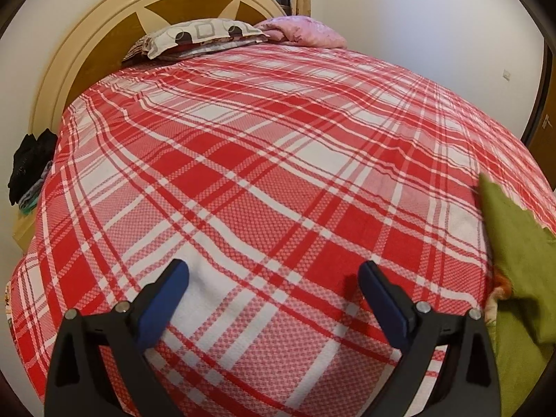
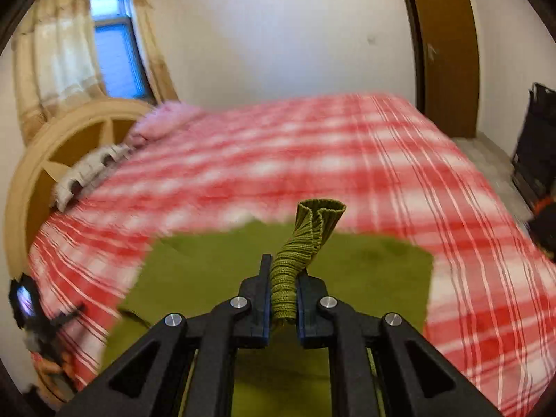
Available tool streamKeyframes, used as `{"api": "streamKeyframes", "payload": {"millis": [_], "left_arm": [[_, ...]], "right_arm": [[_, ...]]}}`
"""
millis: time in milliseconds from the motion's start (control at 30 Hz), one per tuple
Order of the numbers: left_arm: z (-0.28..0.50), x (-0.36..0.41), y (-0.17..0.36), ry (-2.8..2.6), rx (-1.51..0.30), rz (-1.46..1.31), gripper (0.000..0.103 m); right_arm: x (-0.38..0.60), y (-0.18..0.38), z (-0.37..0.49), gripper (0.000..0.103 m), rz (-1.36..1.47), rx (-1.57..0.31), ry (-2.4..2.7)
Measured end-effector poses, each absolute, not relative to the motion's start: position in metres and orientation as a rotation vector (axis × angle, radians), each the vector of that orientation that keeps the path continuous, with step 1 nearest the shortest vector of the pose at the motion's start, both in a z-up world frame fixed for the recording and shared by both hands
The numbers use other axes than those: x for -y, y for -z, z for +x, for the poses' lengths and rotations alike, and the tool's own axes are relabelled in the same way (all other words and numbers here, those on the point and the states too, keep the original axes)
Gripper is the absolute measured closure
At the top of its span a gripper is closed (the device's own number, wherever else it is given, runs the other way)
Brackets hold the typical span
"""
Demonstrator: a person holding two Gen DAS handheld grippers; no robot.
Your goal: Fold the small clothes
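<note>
Right gripper (image 2: 283,292) tilted down, clamping green garment (image 2: 305,236)

My left gripper (image 1: 272,279) above bedspread (image 1: 264,160), jaws apart, nothing between. Garment (image 1: 517,243) on bed at right edge. Pillow (image 1: 205,34) at far end before headboard (image 1: 104,45). My right gripper (image 2: 282,286) pinches ribbed cuff (image 2: 305,239) above garment.

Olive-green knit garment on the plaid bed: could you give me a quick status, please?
Right hand-held gripper shut on ribbed cuff of olive-green knit garment. Left hand-held gripper open, empty, over red-and-white plaid bedspread. Nothing in the way.
</note>
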State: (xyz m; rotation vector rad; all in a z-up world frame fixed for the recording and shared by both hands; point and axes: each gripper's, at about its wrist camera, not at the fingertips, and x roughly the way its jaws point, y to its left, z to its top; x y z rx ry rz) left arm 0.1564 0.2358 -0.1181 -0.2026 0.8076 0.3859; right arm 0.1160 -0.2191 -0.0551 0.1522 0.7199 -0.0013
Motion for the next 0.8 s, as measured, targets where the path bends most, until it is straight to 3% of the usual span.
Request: {"api": "streamKeyframes", "payload": {"millis": [167,233,267,300,600,800], "left_arm": [[0.157,-0.235,0.118,-0.390,-0.816,-0.187,0.003],[0.157,-0.234,0.118,-0.392,-0.817,-0.186,0.003],[0.157,-0.234,0.118,-0.394,-0.817,-0.184,0.003],[0.158,-0.234,0.118,-0.395,-0.819,-0.181,0.003],[0.159,-0.231,0.120,-0.402,-0.824,-0.162,0.002],[0.159,-0.228,0.120,-0.413,-0.830,-0.133,0.002]], "right_arm": [[0.239,0.110,0.116,0.093,0.081,-0.824,0.112],[0.253,0.122,0.109,0.086,0.082,-0.846,0.143],[0.258,0.126,0.110,0.075,0.082,-0.871,0.171],[0.266,0.130,0.108,0.072,0.086,-0.893,0.200],[0.296,0.087,0.046,0.072,0.179,-0.749,0.310],[0.245,0.110,0.078,0.072,0.122,-0.850,0.065]]}}
